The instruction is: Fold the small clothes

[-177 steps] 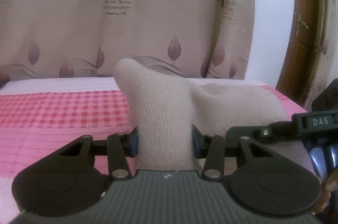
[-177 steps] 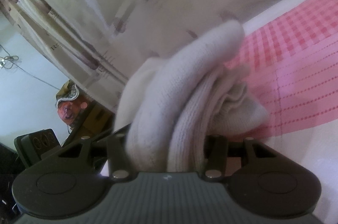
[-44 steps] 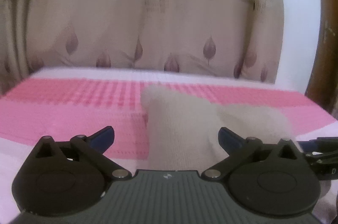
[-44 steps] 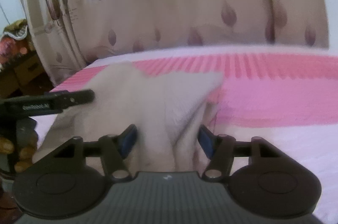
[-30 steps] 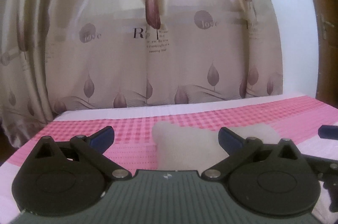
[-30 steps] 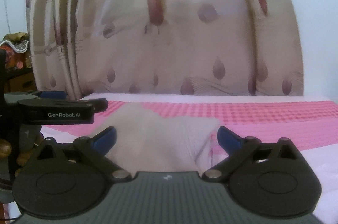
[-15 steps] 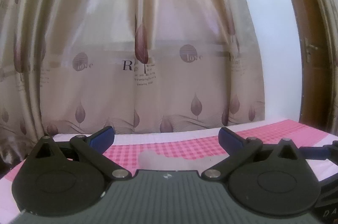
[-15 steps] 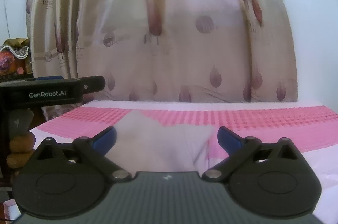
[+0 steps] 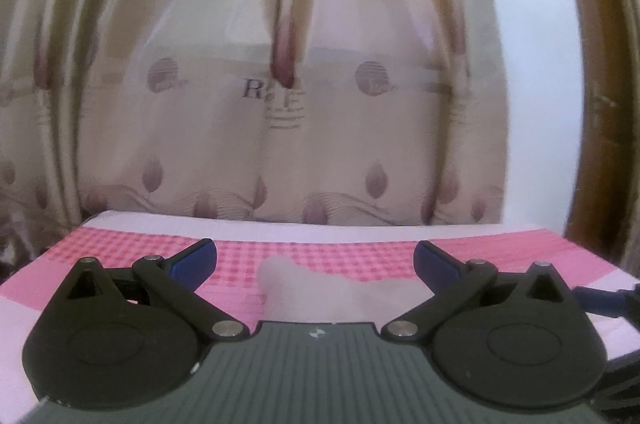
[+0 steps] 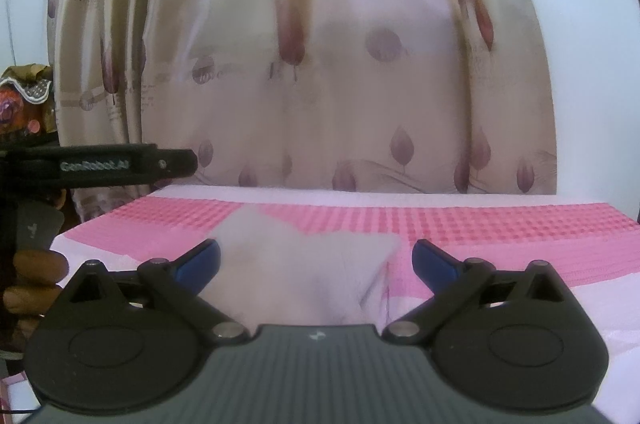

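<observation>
A small beige knitted garment (image 9: 320,294) lies flat on the pink checked bed cover (image 9: 120,248). It shows just beyond my left gripper (image 9: 315,260), which is open and empty above it. In the right wrist view the same beige garment (image 10: 304,272) spreads between the blue-tipped fingers of my right gripper (image 10: 315,262), also open with nothing held. Its near part is hidden behind the gripper bodies. The left gripper's body (image 10: 100,166) reaches in from the left edge of the right wrist view, held by a hand (image 10: 32,280).
A beige curtain with leaf prints (image 9: 280,104) hangs behind the bed. A wooden door frame (image 9: 600,104) stands at the right. Cluttered furniture (image 10: 24,104) sits at the far left. The pink cover (image 10: 520,232) stretches bare to the right of the garment.
Both grippers let go of the beige garment, which now lies on the bed. They have drawn back and risen from it, and the left view has tipped slightly down again.
</observation>
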Tool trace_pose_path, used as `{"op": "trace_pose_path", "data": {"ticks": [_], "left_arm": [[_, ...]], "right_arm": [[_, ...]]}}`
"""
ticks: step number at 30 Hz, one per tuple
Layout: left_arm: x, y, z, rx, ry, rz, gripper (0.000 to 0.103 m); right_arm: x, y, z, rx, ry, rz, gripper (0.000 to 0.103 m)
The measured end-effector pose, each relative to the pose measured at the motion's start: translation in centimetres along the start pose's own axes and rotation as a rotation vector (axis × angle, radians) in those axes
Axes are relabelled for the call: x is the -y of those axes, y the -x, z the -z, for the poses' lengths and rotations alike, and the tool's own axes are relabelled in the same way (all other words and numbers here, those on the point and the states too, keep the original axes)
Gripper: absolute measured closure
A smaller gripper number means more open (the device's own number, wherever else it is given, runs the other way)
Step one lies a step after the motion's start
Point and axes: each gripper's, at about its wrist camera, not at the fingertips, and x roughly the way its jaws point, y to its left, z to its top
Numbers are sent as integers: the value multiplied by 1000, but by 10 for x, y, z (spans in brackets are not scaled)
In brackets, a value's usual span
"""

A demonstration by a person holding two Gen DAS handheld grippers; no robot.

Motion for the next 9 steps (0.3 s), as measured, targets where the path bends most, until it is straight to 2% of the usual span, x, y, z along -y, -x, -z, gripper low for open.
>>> {"op": "trace_pose_path", "data": {"ticks": [3,9], "left_arm": [[0,-2,3,10,-8,-44,0],[-5,-6,6,-22,12,-30,0]], "right_arm": [[-1,0,0,0,1,-1,0],[-3,-2,0,-1,13,26,0]]}}
